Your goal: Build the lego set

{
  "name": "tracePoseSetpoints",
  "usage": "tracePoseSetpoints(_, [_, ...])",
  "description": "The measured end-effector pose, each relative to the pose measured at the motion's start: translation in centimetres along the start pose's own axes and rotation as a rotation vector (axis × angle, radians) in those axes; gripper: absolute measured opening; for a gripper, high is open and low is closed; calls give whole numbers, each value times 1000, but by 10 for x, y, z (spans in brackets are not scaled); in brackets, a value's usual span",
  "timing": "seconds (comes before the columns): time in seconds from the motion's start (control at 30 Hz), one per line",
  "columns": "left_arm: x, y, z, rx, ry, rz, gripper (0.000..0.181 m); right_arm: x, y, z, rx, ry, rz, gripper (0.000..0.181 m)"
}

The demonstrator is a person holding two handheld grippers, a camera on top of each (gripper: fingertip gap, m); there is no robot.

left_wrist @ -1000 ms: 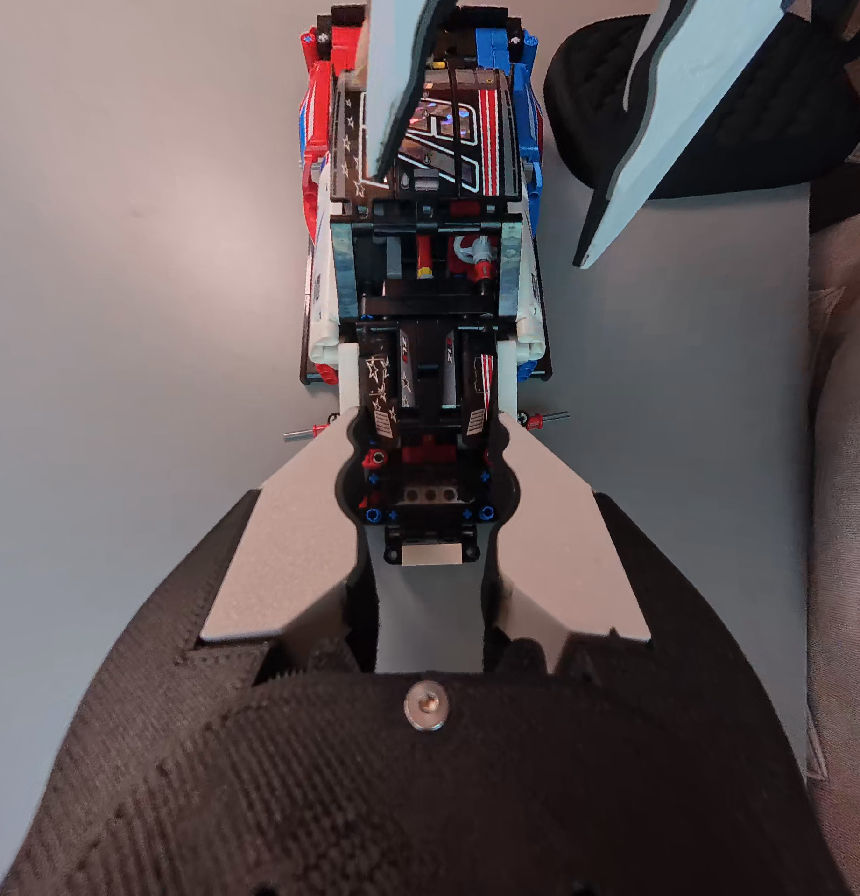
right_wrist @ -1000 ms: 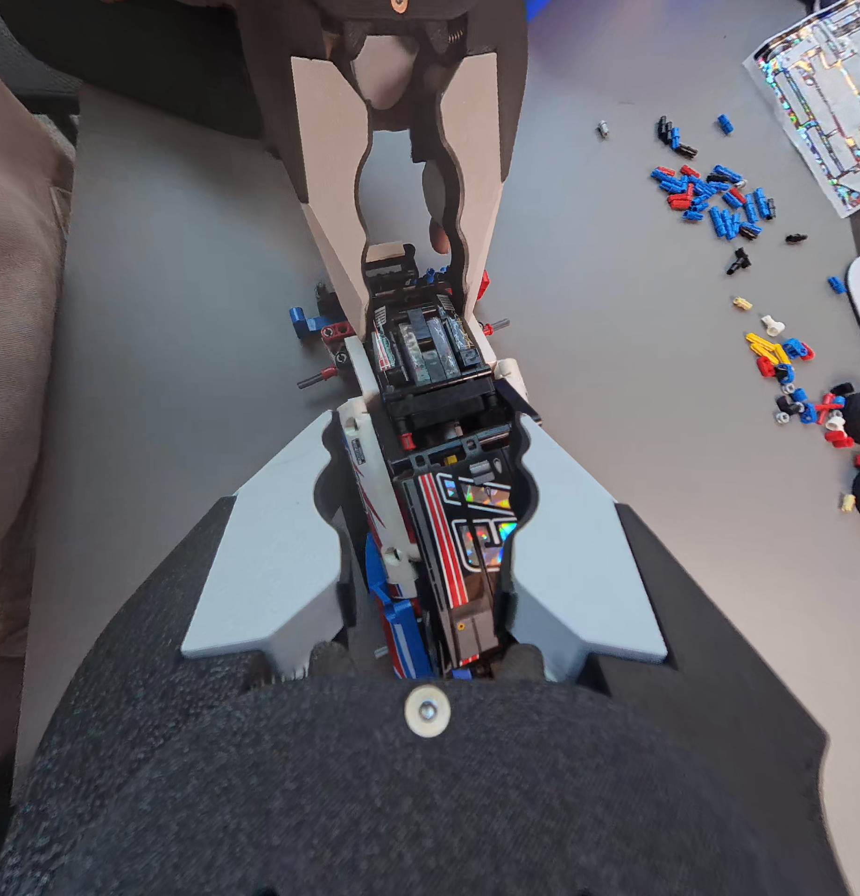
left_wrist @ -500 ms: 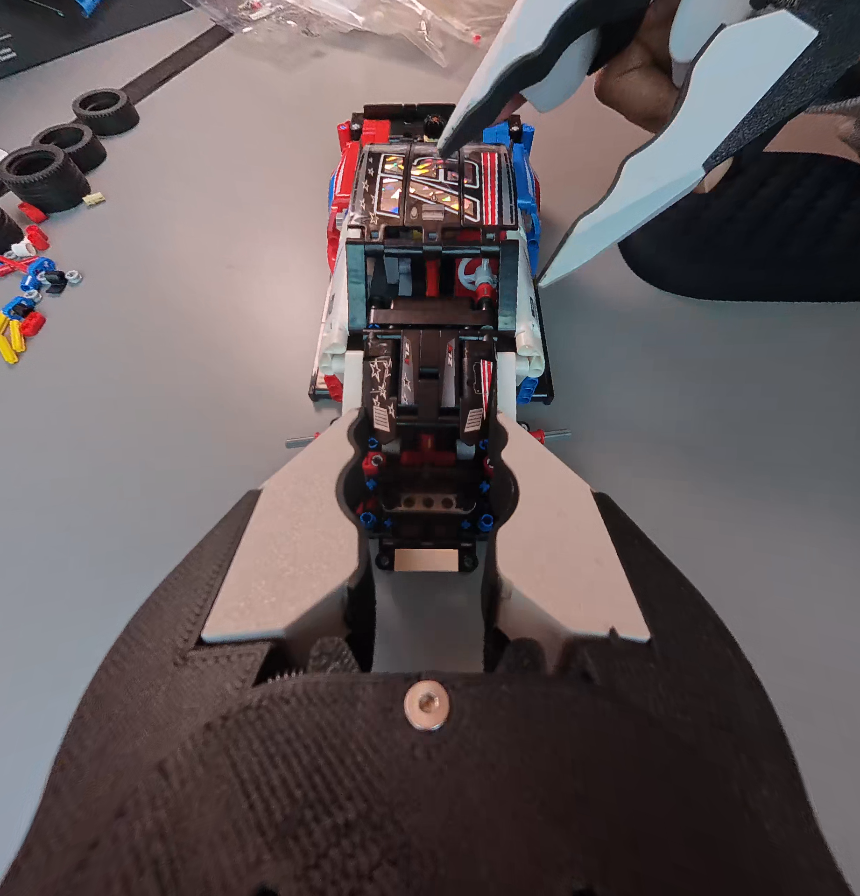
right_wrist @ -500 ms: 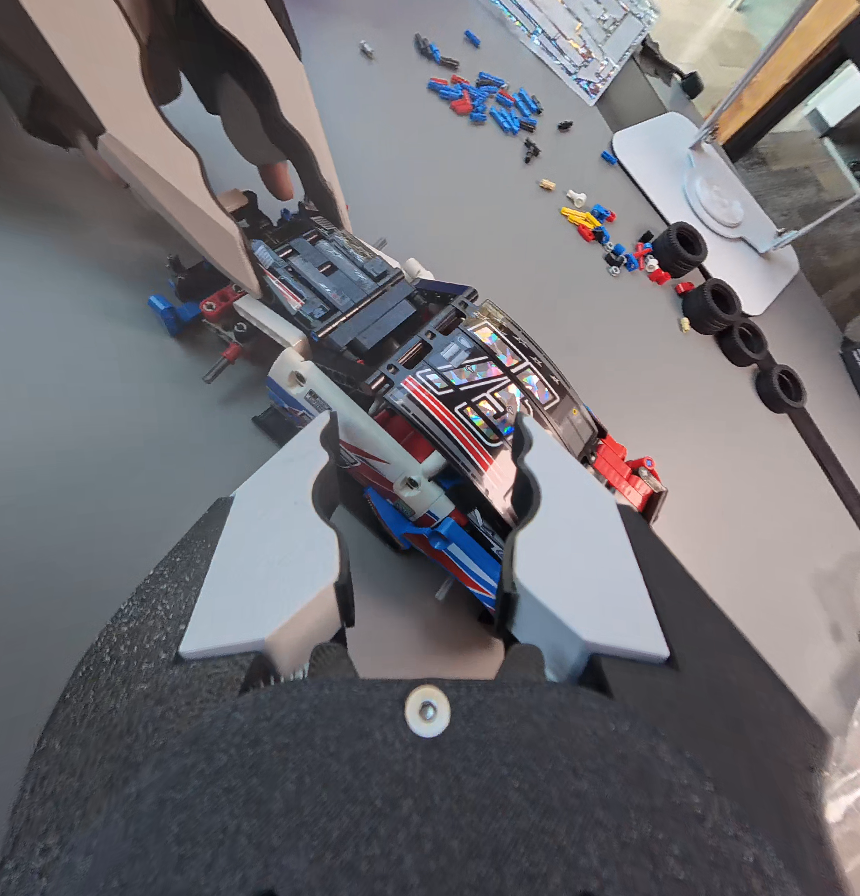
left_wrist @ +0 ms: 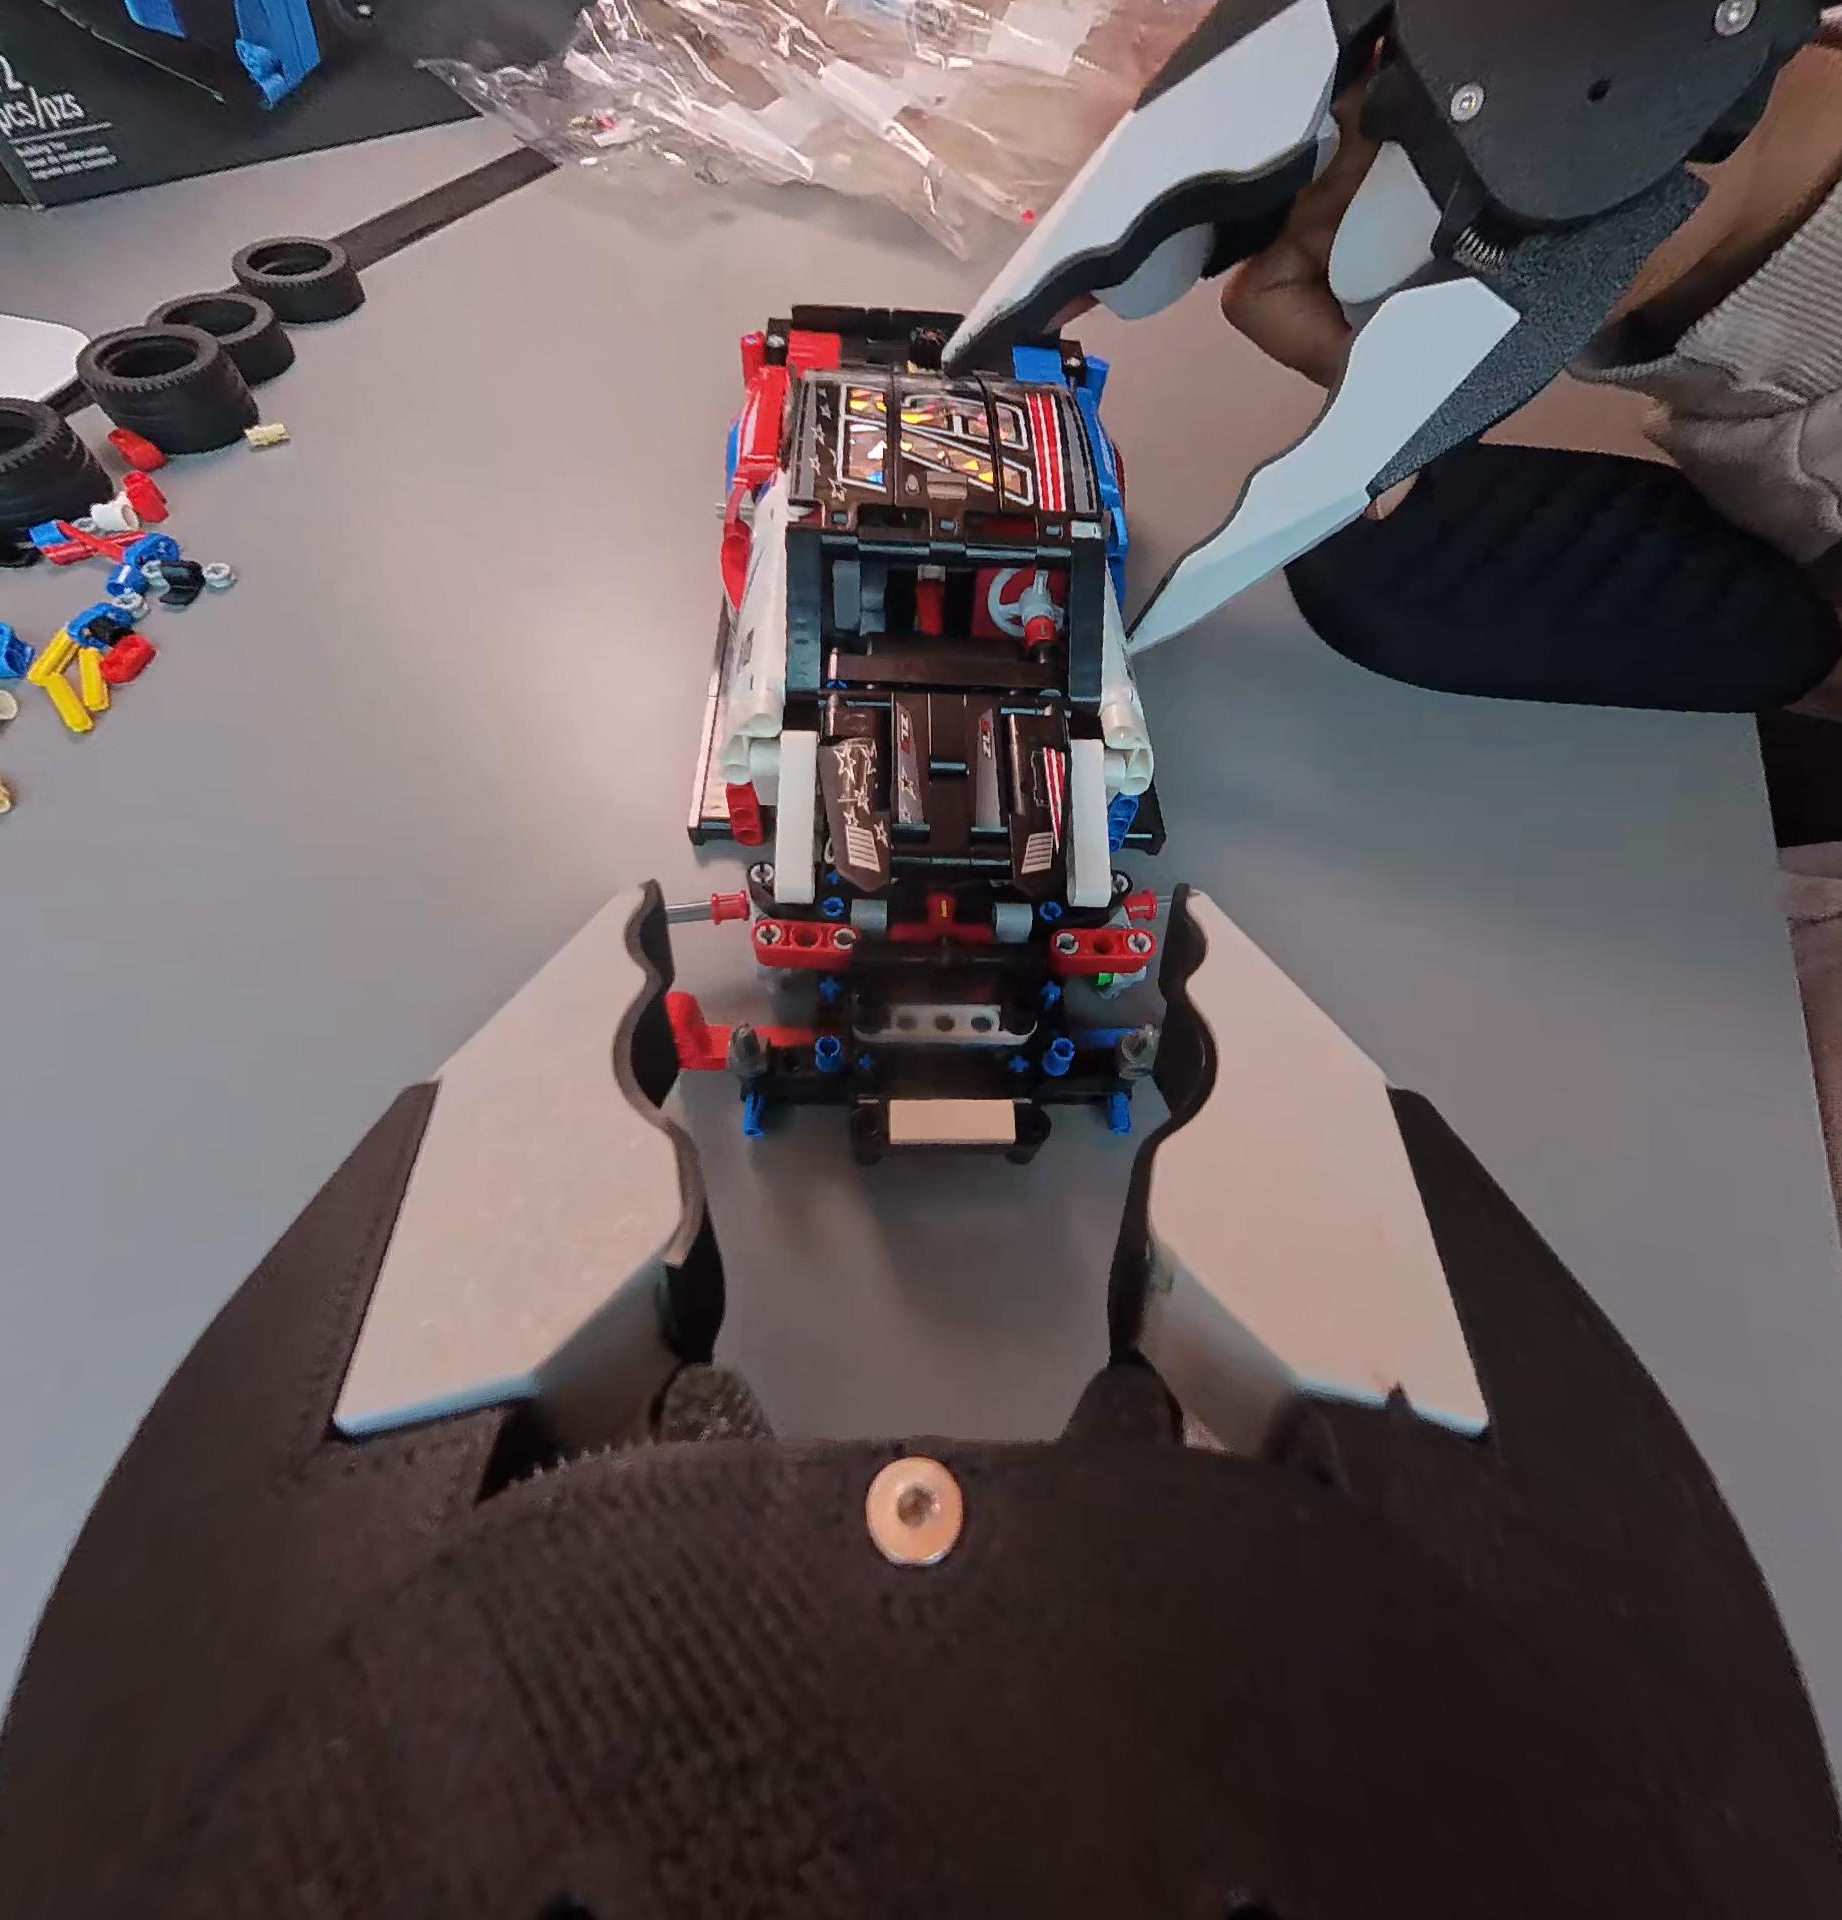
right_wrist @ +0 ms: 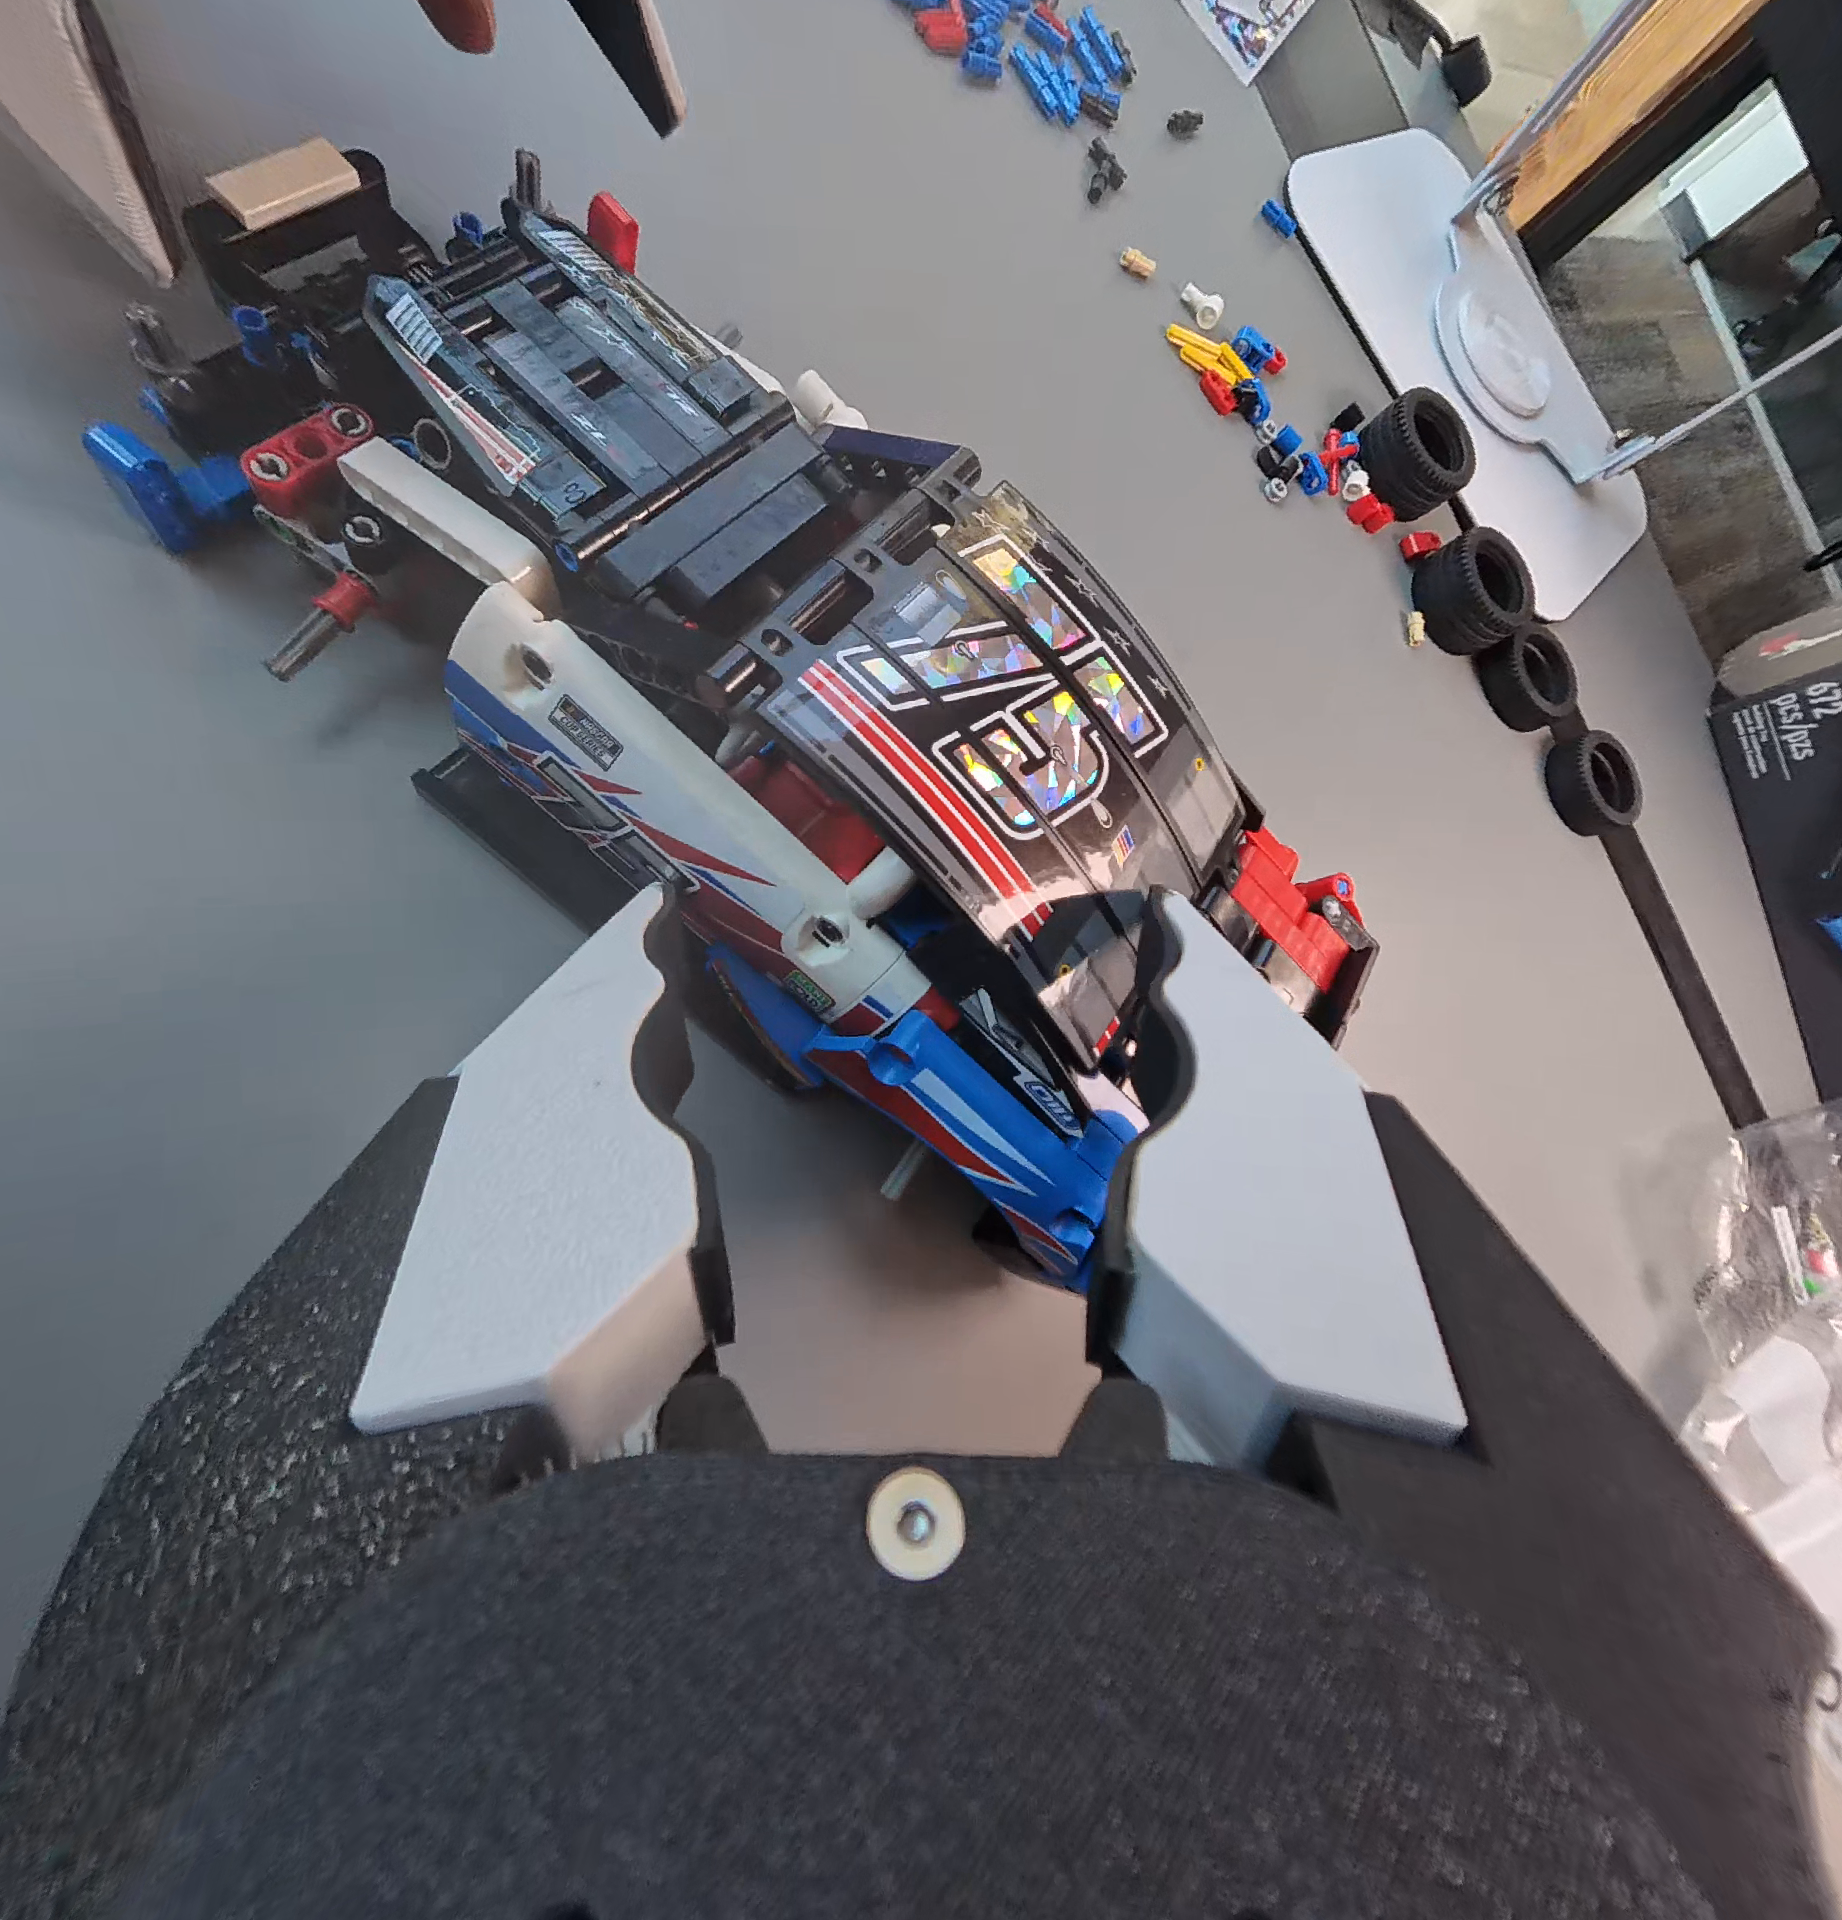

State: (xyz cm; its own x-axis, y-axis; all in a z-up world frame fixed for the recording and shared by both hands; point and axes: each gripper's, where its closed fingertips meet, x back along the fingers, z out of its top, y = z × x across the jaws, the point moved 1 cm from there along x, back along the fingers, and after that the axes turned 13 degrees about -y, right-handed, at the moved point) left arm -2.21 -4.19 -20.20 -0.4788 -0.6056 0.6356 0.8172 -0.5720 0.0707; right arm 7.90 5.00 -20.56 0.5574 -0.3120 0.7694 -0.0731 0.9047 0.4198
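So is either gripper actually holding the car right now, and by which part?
Nothing is held. The left gripper is open, its fingers straddling the car at its near end. The right gripper is open over the car's other end.

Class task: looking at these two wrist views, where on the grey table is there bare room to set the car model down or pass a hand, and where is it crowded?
Free: the grey table between the lego car and the loose small pieces, and the strip on the car's other side, up to the table edge. Crowded: the far side, with four black tyres, plastic bags and the black box.
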Motion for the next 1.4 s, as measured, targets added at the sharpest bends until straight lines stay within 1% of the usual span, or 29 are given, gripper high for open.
tracePoseSetpoints(0.07, [-5,0,-4,-13,-31,-6,95,-4,4,2,14,16,14,85])
tracePoseSetpoints(0.2, [-15,-8,-7,-40,-93,-15,96,-13,11,10,49,56,34,85])
tracePoseSetpoints(0.3, [-25,-17,-14,-41,-156,-43,96,-20,18,16,84,88,57,84])
tracePoseSetpoints(0.33, [-26,-18,-13,-30,-144,-64,94,-23,21,18,95,95,66,84])
tracePoseSetpoints(0.4, [-27,-20,-13,-12,-119,-70,85,-28,26,21,116,105,82,85])
tracePoseSetpoints(0.5, [-21,-28,-15,-29,-113,6,70,-34,32,25,144,119,112,86])
tracePoseSetpoints(0.57, [-19,-30,-16,-30,-107,39,71,-38,36,29,145,128,122,87])
tracePoseSetpoints(0.63, [-19,-29,-20,-42,-124,56,76,-41,39,30,138,132,119,88])
tracePoseSetpoints(0.73, [-18,-27,-21,-53,-125,63,77,-44,46,28,79,155,106,89])
tracePoseSetpoints(0.8, [-18,-28,-21,-45,-124,66,76,-46,50,23,44,170,85,85])
tracePoseSetpoints(1.0, [-18,-24,-18,-31,-105,47,74,-49,63,13,-69,181,50,90])
tracePoseSetpoints(1.03, [-18,-20,-17,-32,-99,27,72,-48,65,11,-73,164,40,86])
tracePoseSetpoints(1.07, [-17,-17,-16,-28,-90,11,66,-46,69,7,-66,139,10,69])
tracePoseSetpoints(1.1, [-17,-14,-15,-23,-80,-5,63,-42,76,6,-60,128,-39,58])
tracePoseSetpoints(1.13, [-16,-10,-14,-15,-73,-22,63,-34,77,7,-49,143,-46,55])
tracePoseSetpoints(1.17, [-17,-7,-14,-11,-72,-33,64,-25,74,12,-50,172,-20,51])
tracePoseSetpoints(1.23, [-17,-6,-13,-28,-70,-21,63,-5,62,30,-55,261,41,51])
tracePoseSetpoints(1.3, [-17,-6,-13,-34,-67,-15,63,10,37,49,2,334,103,49])
tracePoseSetpoints(1.33, [-16,-7,-12,-30,-65,-12,62,13,23,57,45,353,123,47])
tracePoseSetpoints(1.4, [-15,-12,-12,-30,-57,11,59,9,-8,68,138,340,144,44])
